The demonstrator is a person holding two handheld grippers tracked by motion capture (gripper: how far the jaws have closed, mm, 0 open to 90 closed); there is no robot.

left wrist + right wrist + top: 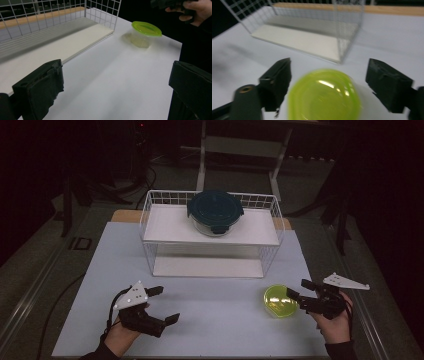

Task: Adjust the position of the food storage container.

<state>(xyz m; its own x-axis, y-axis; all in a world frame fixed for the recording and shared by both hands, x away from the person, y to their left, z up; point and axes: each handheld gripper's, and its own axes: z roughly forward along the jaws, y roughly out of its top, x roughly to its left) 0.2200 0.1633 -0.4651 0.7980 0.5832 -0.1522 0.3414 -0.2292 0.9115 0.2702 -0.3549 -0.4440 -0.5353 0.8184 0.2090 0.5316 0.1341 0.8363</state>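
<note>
Right now we hold the right gripper (296,290) wide open just at the green tub (281,301), which sits on the table (225,315) near its right front, well apart from the wire rack (150,215). In the right gripper view the tub (324,96) lies between our two jaws, with a gap on each side; nothing is gripped yet. Our left gripper (167,305) rests near the left front of the table, its jaws spread wide and empty, and from its view the tub (145,31) stands upright with its lid on, beside the rack's corner.

We judge the main risk to be a push rather than a grasp: if one jaw meets the tub first, the light tub may slide or tip. Closing on the lid's rim alone could pop the lid or let the tub drop. The right gripper view is blurred, so we cannot tell how well the tub is centred. A dark-lidded bowl (215,212) sits on the rack's upper shelf, clear of all this.
</note>
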